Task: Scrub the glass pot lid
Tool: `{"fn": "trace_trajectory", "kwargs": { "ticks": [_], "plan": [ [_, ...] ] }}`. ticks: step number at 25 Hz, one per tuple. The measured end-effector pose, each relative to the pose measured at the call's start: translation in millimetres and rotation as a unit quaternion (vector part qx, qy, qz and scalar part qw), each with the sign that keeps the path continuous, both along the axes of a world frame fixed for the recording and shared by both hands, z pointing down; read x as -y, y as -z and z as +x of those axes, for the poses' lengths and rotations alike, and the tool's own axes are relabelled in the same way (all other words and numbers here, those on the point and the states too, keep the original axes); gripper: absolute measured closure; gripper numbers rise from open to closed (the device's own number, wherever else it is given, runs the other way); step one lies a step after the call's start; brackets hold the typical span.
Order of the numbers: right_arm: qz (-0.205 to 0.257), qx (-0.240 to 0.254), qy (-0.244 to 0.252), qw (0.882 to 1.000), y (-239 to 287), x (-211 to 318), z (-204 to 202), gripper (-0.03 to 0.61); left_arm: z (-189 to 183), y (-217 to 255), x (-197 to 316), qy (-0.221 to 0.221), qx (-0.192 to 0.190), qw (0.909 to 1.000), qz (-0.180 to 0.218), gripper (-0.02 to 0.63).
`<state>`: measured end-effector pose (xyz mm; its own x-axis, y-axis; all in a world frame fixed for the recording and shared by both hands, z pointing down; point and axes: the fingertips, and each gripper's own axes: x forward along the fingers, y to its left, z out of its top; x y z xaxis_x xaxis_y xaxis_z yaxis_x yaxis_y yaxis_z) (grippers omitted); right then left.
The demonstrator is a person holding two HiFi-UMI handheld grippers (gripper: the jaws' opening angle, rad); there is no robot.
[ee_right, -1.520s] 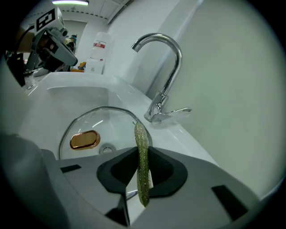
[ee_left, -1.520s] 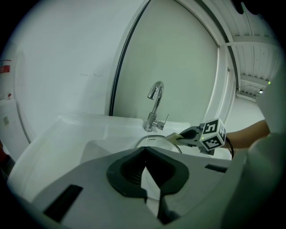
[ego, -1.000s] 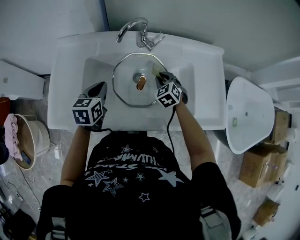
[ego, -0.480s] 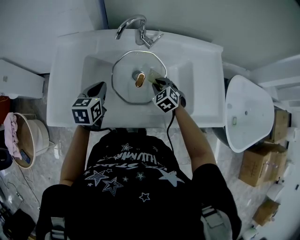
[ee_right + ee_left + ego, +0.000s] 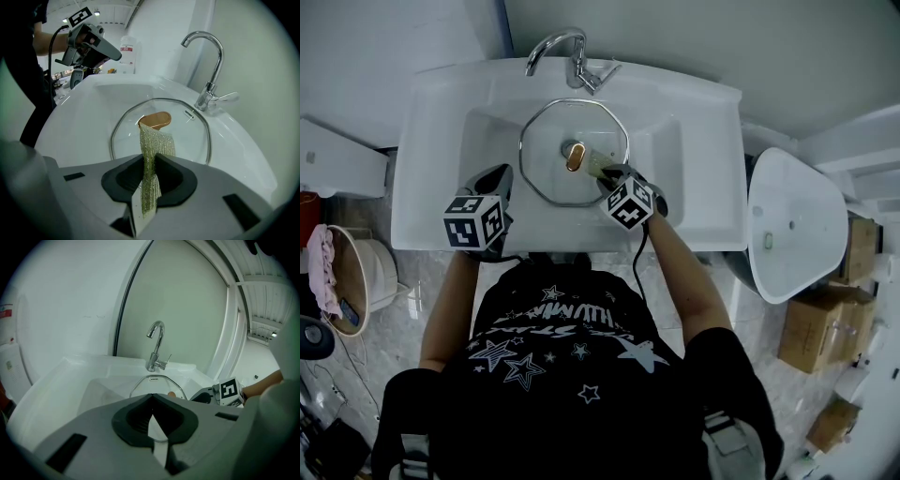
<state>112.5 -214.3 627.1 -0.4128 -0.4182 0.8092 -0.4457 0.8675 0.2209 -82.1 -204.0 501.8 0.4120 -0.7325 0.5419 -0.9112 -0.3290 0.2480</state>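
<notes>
— What is being shown at the left?

— The left hand-held gripper (image 5: 499, 174) is being held over the front left rim of the sink (image 5: 436, 112). Its jaws are being pressed together with nothing between them.

— And where is the glass pot lid lying?

— The glass pot lid (image 5: 546, 164) is being carried flat in the basin, just in front of the tap (image 5: 567, 52). It is to the right of that gripper and apart from it.

— What is being done on the right?

— The right hand-held gripper (image 5: 605, 172) is being held over the lid's front right part. A green-gold scouring cloth (image 5: 157, 143) is being pinched between its jaws. The cloth's free end is being stretched over the glass as far as the copper-coloured knob (image 5: 156, 120) at the lid's middle.
</notes>
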Motion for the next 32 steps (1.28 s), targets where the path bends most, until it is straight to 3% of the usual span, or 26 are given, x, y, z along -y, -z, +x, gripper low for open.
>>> {"fn": "trace_trajectory", "kwargs": {
  "ticks": [10, 15, 23, 28, 32],
  "plan": [
    [-0.032, -0.008, 0.065, 0.997, -7, -34, -3, 0.509, 9, 6, -21, 0.019, 0.003, 0.9998, 0.004, 0.606],
    [-0.028, -0.011, 0.087, 0.996, -6, -42, 2, 0.511, 17, 8, -36, 0.039, 0.005, 0.9992, 0.006, 0.606],
    [-0.002, 0.032, 0.083, 0.996, 22, -44, 5, 0.511, 24, 1, -69, 0.079, -0.004, 0.9969, 0.001, 0.606],
    [0.013, 0.050, 0.072, 0.996, 36, -45, 7, 0.511, 29, -6, -77, 0.081, -0.005, 0.9967, -0.003, 0.606],
    [0.017, 0.072, 0.035, 0.997, 47, -43, 11, 0.512, 30, -9, -79, 0.075, -0.009, 0.9971, -0.003, 0.606]
  ]
}}
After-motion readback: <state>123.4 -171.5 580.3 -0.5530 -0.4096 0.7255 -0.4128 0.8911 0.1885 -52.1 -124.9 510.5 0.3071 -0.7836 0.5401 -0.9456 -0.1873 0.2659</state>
